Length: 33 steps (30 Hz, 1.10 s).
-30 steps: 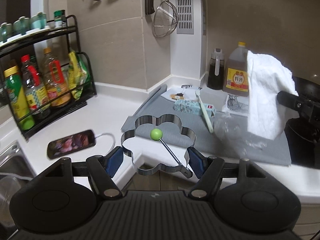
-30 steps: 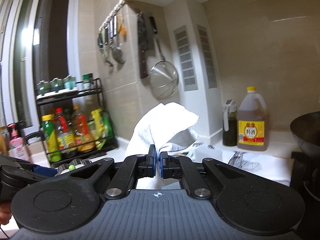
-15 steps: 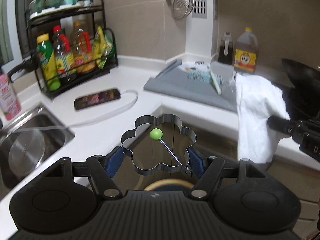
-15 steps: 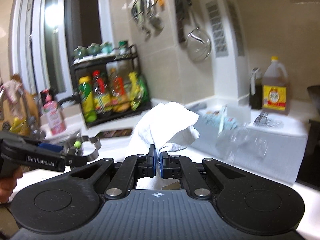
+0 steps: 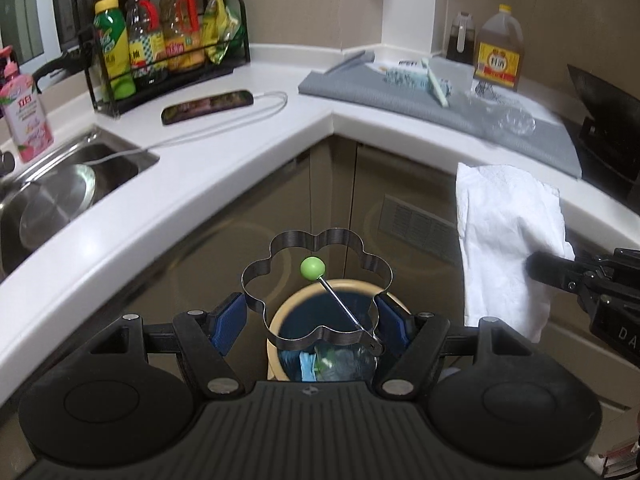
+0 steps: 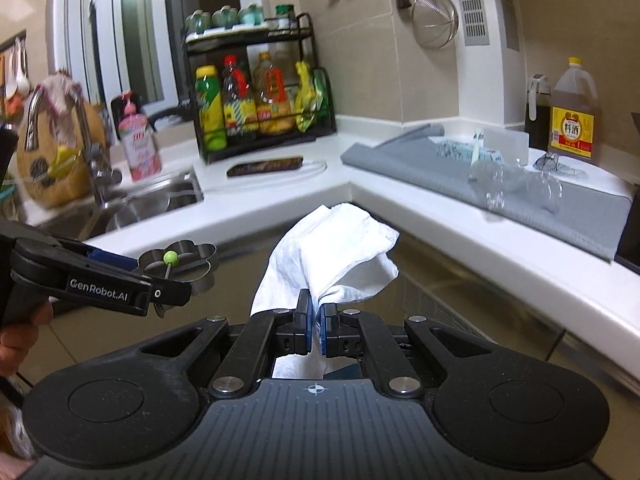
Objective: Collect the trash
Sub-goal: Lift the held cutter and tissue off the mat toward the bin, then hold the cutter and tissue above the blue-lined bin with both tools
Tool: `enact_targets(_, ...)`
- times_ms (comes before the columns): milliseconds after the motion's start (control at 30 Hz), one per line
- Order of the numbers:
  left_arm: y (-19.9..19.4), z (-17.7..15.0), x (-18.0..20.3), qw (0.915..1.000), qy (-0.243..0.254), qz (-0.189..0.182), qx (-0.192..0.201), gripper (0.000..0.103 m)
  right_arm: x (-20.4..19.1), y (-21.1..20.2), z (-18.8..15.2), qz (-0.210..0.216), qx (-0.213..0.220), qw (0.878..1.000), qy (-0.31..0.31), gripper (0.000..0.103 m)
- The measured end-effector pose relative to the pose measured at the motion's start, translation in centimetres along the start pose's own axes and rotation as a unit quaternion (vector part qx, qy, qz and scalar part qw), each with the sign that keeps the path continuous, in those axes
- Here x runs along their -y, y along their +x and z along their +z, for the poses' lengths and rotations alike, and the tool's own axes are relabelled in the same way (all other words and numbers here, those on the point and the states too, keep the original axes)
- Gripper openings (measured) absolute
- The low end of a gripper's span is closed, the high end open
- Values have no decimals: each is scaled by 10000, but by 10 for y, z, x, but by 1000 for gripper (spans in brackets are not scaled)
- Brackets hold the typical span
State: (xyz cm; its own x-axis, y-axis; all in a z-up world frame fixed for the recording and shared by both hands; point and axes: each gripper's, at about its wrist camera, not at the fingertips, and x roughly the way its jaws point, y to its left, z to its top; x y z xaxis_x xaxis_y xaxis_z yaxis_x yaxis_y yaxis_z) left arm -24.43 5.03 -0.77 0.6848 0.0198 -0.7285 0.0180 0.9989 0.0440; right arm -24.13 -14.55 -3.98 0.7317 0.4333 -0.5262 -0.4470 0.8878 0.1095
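My left gripper (image 5: 312,320) is shut on a flower-shaped metal ring mould (image 5: 280,248) with a green knob (image 5: 312,268) on a thin rod. It hangs in front of the cabinet, directly above a round bin (image 5: 273,330) with a cream rim and a dark liner holding some rubbish. My right gripper (image 6: 317,320) is shut on a crumpled white paper towel (image 6: 332,240). In the left wrist view that towel (image 5: 504,232) hangs at the right, beside the bin. The ring mould (image 6: 180,258) shows at the left of the right wrist view.
An L-shaped white counter (image 5: 224,160) wraps around the cabinet corner. It carries a sink (image 5: 60,188), a pink soap bottle (image 5: 24,116), a bottle rack (image 5: 160,48), a phone (image 5: 208,106) on a cable, and a grey mat (image 5: 400,100) with wrappers and clear plastic (image 5: 512,122). An oil jug (image 5: 498,50) and a dark wok (image 5: 604,120) stand to the right.
Both grippers have drawn back from over the counter and dropped lower, now in front of the cabinet, with the bin showing under the left one. Both grips are unchanged.
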Motion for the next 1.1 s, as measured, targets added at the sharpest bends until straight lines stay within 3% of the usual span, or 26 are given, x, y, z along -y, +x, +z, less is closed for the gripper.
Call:
enact_targets(333,7,-27,2,9996,9,16,-266,75,-23,3,-28,77,-370,9989,-268,4)
enact_targets(1100,12,-36,3,9992,6,-79,-388,75,-29,10,-30,122,-588,9974,-391,4)
